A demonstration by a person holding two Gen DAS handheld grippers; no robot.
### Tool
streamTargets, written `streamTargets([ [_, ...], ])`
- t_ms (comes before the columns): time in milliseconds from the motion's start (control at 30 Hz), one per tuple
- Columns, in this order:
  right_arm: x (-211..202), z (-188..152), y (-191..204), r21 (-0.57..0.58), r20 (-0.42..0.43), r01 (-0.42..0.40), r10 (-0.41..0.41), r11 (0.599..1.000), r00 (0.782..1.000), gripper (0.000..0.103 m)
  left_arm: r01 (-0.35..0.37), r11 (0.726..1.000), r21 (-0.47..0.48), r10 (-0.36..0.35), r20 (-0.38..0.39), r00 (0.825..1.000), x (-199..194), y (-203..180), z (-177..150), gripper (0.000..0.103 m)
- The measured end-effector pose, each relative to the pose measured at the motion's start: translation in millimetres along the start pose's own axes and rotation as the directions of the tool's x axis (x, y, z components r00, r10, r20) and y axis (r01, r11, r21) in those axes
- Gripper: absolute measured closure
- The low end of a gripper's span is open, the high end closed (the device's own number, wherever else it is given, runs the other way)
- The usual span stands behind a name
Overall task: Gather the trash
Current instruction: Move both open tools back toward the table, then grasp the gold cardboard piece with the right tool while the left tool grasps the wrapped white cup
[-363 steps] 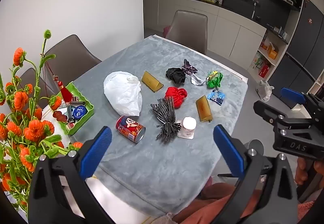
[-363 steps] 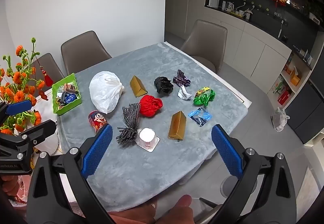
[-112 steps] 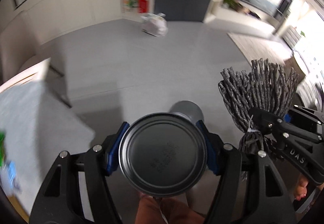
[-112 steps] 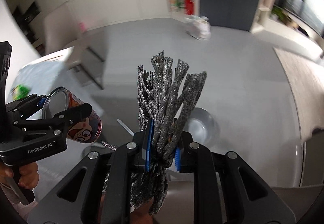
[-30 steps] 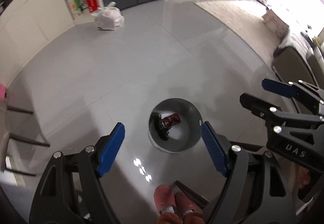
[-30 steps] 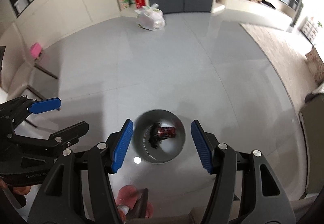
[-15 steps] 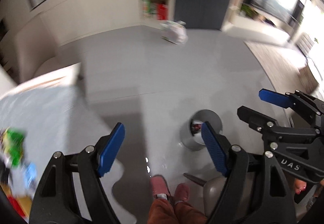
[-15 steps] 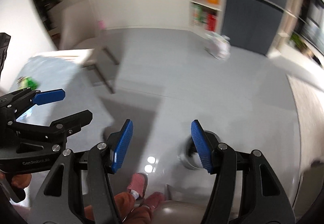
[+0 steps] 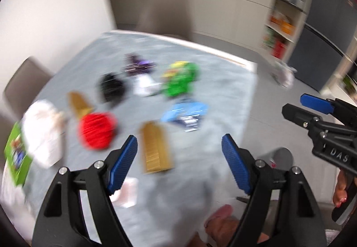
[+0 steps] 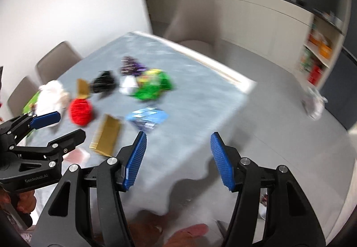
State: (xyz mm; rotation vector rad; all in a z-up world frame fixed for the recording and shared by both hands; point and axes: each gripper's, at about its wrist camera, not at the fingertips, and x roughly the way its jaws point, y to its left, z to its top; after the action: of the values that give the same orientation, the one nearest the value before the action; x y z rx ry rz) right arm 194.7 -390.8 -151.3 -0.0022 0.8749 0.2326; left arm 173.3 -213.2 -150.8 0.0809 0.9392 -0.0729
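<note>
"DAS" on the right hand-held gripper (image 9: 316, 110), "GenRobot.AI" on the left hand-held gripper (image 10: 57, 126)

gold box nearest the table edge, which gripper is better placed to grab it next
Left, probably. The gold box lies just ahead of the open, empty left gripper, nearly between its fingers. From the right gripper, also open and empty, the box sits off to its left, past the left gripper.
</note>
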Motion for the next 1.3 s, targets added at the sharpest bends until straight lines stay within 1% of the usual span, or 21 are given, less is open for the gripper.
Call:
streamTargets([
  [67,10,3,34,-0.036,-0.012,-0.035,0.035,0.999,0.999,0.045,-0.042,0.997,-0.061,0.041,-0.006,0.999,-6,38,-14,0.025],
  [167,30,6,82,-0.085,-0.043,-0.089,0.085,0.992,0.995,0.045,-0.074,0.988,-0.132,0.070,-0.038,0.997,-6,86,-35,0.025],
  [333,57,6,130,-0.159,-0.086,-0.117,0.104,0.980,0.991,0.045,-0.089,0.975,-0.204,0.074,-0.078,0.994,-1,124,-64,0.025],
  [467,82,2,147,-0.189,-0.124,-0.116,0.093,0.975,0.988,0.045,-0.096,0.968,-0.231,0.073,-0.104,0.992,18,135,-79,0.025],
  [533,96,-2,151,-0.203,-0.141,-0.110,0.082,0.973,0.987,0.045,-0.092,0.964,-0.248,0.066,-0.113,0.991,30,142,-87,0.025],
  [667,132,-17,155,-0.213,-0.184,-0.097,0.057,0.972,0.981,0.045,-0.089,0.962,-0.259,0.057,-0.131,0.990,55,144,-99,0.025],
  [733,148,-23,155,-0.215,-0.199,-0.087,0.044,0.973,0.979,0.045,-0.060,0.960,-0.273,0.034,-0.098,0.995,62,145,-103,0.021],
  [767,154,-26,155,-0.211,-0.205,-0.085,0.041,0.974,0.978,0.045,-0.055,0.960,-0.275,0.035,-0.080,0.996,63,145,-104,0.019],
  [867,172,-34,155,-0.200,-0.224,-0.082,0.036,0.976,0.974,0.045,-0.048,0.964,-0.260,0.038,-0.045,0.998,66,143,-99,0.019],
  [1067,179,-42,168,-0.204,-0.245,-0.097,0.045,0.974,0.968,0.045,-0.060,0.974,-0.220,0.054,-0.034,0.998,56,137,-92,0.019],
  [1167,181,-45,174,-0.217,-0.254,-0.093,0.036,0.972,0.967,0.044,-0.061,0.976,-0.210,0.049,-0.065,0.997,60,136,-99,0.019],
  [1200,183,-46,175,-0.217,-0.255,-0.090,0.033,0.972,0.966,0.044,-0.042,0.974,-0.222,0.030,-0.058,0.998,61,137,-103,0.019],
  [1300,187,-45,175,-0.218,-0.257,-0.083,0.025,0.972,0.966,0.043,-0.037,0.973,-0.227,0.028,-0.044,0.999,62,138,-103,0.019],
])
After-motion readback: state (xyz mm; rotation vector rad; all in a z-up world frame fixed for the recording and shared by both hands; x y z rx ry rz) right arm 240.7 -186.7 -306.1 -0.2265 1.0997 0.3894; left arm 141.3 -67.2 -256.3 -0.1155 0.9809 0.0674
